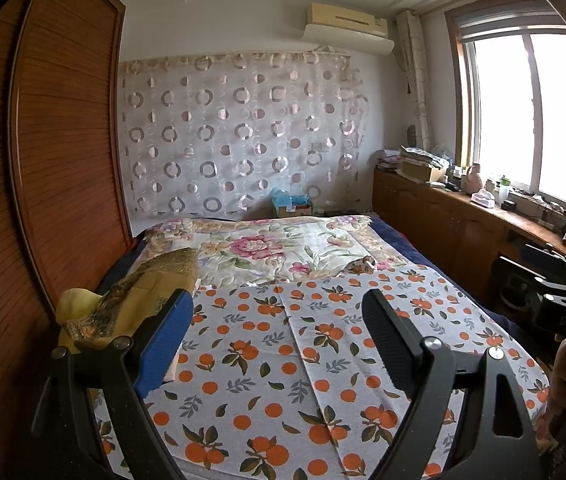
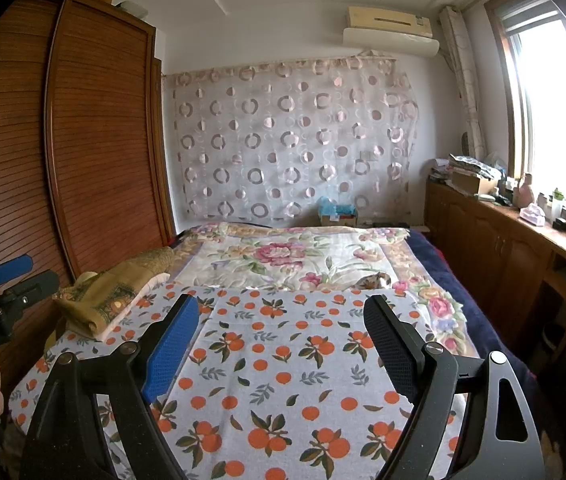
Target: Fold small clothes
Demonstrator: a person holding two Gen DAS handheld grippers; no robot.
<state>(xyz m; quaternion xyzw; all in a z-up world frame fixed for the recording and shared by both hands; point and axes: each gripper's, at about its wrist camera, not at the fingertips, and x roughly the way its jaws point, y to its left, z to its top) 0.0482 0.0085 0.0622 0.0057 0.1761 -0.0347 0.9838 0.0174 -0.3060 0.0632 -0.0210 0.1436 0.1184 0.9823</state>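
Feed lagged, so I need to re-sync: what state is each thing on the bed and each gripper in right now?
Left gripper: open, empty, above the orange cloth.
Right gripper: open, empty, above the orange cloth.
Orange cloth: spread flat on the bed, creased.
Yellow clothes: piled loosely at the cloth's left edge, by the wardrobe.
Floral quilt: lying flat behind the cloth.
Wardrobe: doors shut.
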